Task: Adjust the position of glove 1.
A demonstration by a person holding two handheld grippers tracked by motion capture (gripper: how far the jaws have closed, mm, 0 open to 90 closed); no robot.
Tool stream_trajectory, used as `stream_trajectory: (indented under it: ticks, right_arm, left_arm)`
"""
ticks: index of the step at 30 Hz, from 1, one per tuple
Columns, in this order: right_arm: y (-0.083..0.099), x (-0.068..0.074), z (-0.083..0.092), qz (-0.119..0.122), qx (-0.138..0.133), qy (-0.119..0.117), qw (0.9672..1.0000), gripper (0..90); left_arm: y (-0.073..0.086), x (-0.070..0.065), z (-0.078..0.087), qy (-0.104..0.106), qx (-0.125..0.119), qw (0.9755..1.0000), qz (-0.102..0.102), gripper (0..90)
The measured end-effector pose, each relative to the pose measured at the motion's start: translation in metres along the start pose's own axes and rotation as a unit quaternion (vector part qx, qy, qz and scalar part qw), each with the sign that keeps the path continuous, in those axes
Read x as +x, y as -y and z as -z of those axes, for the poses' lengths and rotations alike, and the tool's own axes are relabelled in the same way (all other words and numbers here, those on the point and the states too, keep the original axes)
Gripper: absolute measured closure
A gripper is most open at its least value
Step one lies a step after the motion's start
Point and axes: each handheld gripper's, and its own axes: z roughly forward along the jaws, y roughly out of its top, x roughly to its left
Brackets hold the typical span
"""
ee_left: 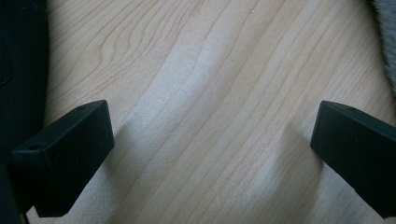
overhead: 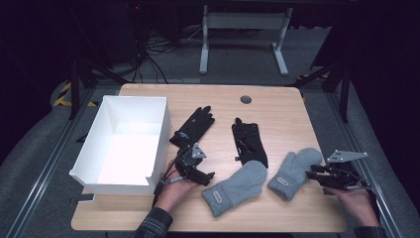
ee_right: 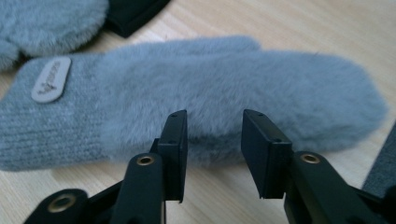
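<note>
Two grey fuzzy mittens lie on the near half of the wooden table (overhead: 277, 106): one mitten (overhead: 237, 187) in the middle, the other mitten (overhead: 294, 171) to its right. Behind them lie two black gloves, one (overhead: 194, 126) near the box and one (overhead: 250, 141) at centre. My right gripper (overhead: 309, 173) points left at the right mitten (ee_right: 233, 74); its jaws (ee_right: 215, 116) stand partly apart at the mitten's near edge without pressing it. My left gripper (overhead: 210, 177) rests low beside the middle mitten, and its jaws (ee_left: 212, 121) are wide open over bare wood.
An open white box (overhead: 111, 187) stands at the table's left side, close to my left hand. A round grommet (overhead: 245, 99) sits near the far edge. In the left gripper view, a black glove (ee_left: 21, 70) borders the left and grey mitten fur (ee_left: 385, 37) the top right.
</note>
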Motion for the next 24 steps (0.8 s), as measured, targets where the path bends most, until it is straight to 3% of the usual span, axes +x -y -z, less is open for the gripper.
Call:
stream_trajectory:
  ticks: [5,7,9,10,13,15,19,21,24]
  right_arm:
    - [0.002,-0.001,-0.014,0.002,0.023,-0.010,0.9997,63.7]
    - [0.004,0.000,-0.022,0.008,0.042,-0.010,0.9991,75.2]
    - [0.005,0.001,-0.023,0.016,0.039,-0.009,0.9991,88.8]
    - [0.004,0.001,-0.023,0.015,0.040,-0.014,0.9990,90.0]
    - [0.003,0.004,-0.023,0.026,0.042,-0.008,0.9987,90.0]
    - [0.003,0.003,-0.022,0.021,0.036,-0.010,0.9991,80.8]
    - [-0.004,0.000,-0.012,-0.003,-0.012,-0.011,0.9999,67.9]
    - [-0.010,0.000,-0.013,-0.001,-0.024,-0.013,0.9996,64.1]
    - [-0.016,0.000,-0.023,-0.001,-0.017,-0.016,0.9997,64.3]
  left_arm:
    - [0.000,0.000,0.000,0.000,0.000,1.0000,0.000,0.0]
    - [0.000,0.000,0.000,0.000,0.000,1.0000,0.000,0.0]
    - [0.000,0.000,0.000,0.000,0.000,1.0000,0.000,0.0]
    - [0.000,0.000,0.000,0.000,0.000,1.0000,0.000,0.0]
    - [0.000,0.000,0.000,0.000,0.000,1.0000,0.000,0.0]
    - [0.000,0.000,0.000,0.000,-0.001,1.0000,0.000,0.0]
    - [0.000,0.000,0.000,0.000,-0.001,1.0000,0.000,0.0]
    - [0.000,0.000,0.000,0.000,-0.001,1.0000,0.000,0.0]
    - [0.000,0.000,0.000,0.000,-0.001,1.0000,0.000,0.0]
